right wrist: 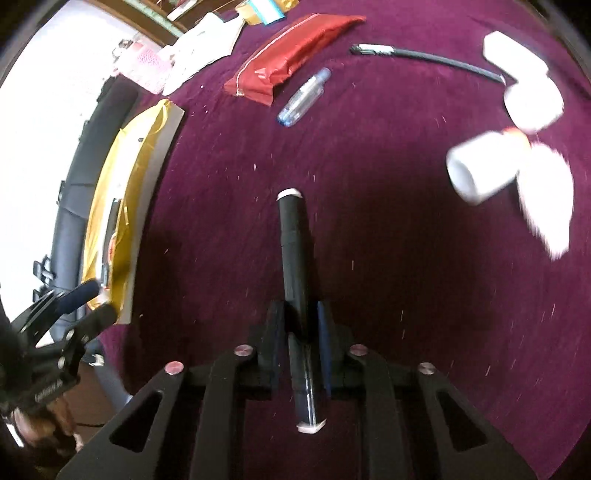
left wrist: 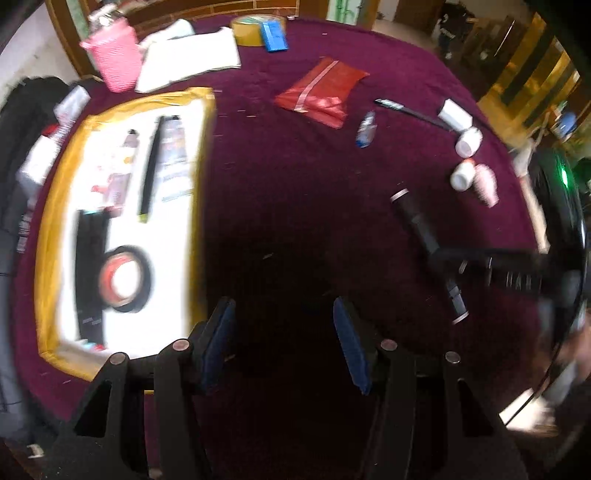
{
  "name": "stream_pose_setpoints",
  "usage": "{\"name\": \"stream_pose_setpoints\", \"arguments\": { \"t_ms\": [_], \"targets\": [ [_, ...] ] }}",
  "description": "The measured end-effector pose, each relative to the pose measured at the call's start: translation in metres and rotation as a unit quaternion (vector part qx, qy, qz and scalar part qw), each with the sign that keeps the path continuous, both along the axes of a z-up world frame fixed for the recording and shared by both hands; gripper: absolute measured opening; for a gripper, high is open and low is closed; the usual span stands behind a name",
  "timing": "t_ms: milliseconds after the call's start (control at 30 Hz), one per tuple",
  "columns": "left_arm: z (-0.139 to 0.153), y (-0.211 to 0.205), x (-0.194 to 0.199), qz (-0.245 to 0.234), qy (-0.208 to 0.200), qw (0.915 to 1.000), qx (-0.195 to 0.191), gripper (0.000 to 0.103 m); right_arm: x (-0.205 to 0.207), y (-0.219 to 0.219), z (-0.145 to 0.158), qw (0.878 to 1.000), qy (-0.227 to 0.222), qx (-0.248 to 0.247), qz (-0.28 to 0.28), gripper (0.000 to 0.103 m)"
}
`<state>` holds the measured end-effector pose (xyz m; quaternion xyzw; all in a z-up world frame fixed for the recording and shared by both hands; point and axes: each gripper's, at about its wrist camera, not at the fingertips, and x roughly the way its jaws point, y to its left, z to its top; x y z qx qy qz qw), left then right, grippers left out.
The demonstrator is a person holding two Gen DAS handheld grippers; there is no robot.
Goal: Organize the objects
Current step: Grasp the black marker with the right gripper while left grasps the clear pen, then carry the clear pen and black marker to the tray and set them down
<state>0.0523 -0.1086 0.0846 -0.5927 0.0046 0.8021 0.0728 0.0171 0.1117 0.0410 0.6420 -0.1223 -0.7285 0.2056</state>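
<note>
We hold a black tube (right wrist: 295, 258) with silver-white end caps in our right gripper (right wrist: 299, 325), its jaws closed on the tube's middle and lifted above the purple tablecloth (right wrist: 369, 258), so that one end points forward and the other runs back toward the camera. Our left gripper (left wrist: 284, 332) hangs with its blue-padded jaws apart and nothing between them, just beside the gold-rimmed white tray (left wrist: 199, 155). The tray already carries part of the job — a roll of black tape (left wrist: 125, 278), a long black strip (left wrist: 149, 170), a flat black case (left wrist: 90, 273) and some printed packets (left wrist: 177, 158) lie inside it, though blur keeps us from naming them more closely. Much is left out on the cloth: a red pouch (right wrist: 295, 55), a small clear bottle (right wrist: 304, 96), a thin black brush (right wrist: 424, 57), and a cluster of white bottles (right wrist: 484, 170) over to the right, well apart from the tray. Farther off stand a pink basket (left wrist: 114, 55), a white cloth bag (left wrist: 192, 55) and a roll of tan tape (left wrist: 253, 29). We judge the sorting roughly midway, with the tube likely next for the tray — several loose items would still wait after it.
</note>
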Motion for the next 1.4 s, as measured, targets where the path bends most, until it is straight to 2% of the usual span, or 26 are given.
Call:
{"name": "stream_pose_setpoints", "arguments": {
  "t_ms": [33,67,100,300,400,500,600,733,767,800,833,900,1000,1100,1267,1400],
  "targets": [
    [-0.002,0.004,-0.007,-0.001,-0.001,0.9999,0.011,0.053,0.004,0.005,0.001,1.000,0.001,-0.010,-0.009,0.034],
    [-0.004,0.008,-0.015,-0.004,0.002,0.9997,0.022,0.053,0.007,0.010,0.003,1.000,0.006,-0.012,-0.017,0.046],
    [-0.005,0.012,-0.022,-0.008,0.007,0.9995,0.029,0.053,0.010,0.015,0.007,0.999,0.015,-0.013,-0.027,0.050],
    [-0.013,0.055,-0.082,-0.062,0.063,0.9959,0.016,0.053,0.024,0.047,0.025,0.996,0.055,-0.010,-0.062,0.050],
    [-0.017,0.084,-0.109,-0.104,0.078,0.9915,0.001,0.053,0.036,0.057,0.022,0.996,0.052,-0.013,-0.077,0.050],
    [-0.018,0.109,-0.128,-0.148,0.103,0.9835,-0.008,0.053,0.040,0.060,0.013,0.995,0.042,-0.020,-0.086,0.050],
    [-0.030,0.125,-0.145,-0.170,0.101,0.9797,-0.031,0.053,0.048,0.068,0.009,0.995,0.037,-0.023,-0.095,0.050],
    [-0.047,0.127,-0.165,-0.172,0.078,0.9809,-0.047,0.053,0.057,0.080,0.008,0.993,0.038,-0.030,-0.107,0.050],
    [-0.052,0.128,-0.169,-0.174,0.070,0.9811,-0.047,0.050,0.058,0.082,0.009,0.993,0.039,-0.032,-0.109,0.050],
    [-0.057,0.130,-0.172,-0.178,0.059,0.9811,-0.047,0.043,0.058,0.084,0.009,0.992,0.040,-0.033,-0.111,0.051],
    [-0.057,0.129,-0.171,-0.179,0.059,0.9813,-0.038,0.037,0.060,0.086,0.010,0.992,0.042,-0.035,-0.113,0.051],
    [-0.056,0.130,-0.170,-0.180,0.054,0.9819,-0.023,0.012,0.060,0.087,0.011,0.992,0.045,-0.035,-0.114,0.051],
    [-0.054,0.134,-0.165,-0.181,0.053,0.9819,-0.024,0.012,0.055,0.083,0.012,0.993,0.048,-0.025,-0.107,0.051],
    [-0.047,0.127,-0.156,-0.175,0.058,0.9829,-0.004,0.012,0.047,0.074,0.011,0.994,0.049,-0.020,-0.093,0.051],
    [-0.026,0.108,-0.134,-0.153,0.068,0.9845,0.053,0.012,0.033,0.048,0.016,0.996,0.060,-0.007,-0.058,0.051],
    [-0.005,0.082,-0.109,-0.130,0.087,0.9836,0.090,0.012,0.024,0.016,0.019,0.995,0.090,0.034,-0.022,0.058]
  ]
}}
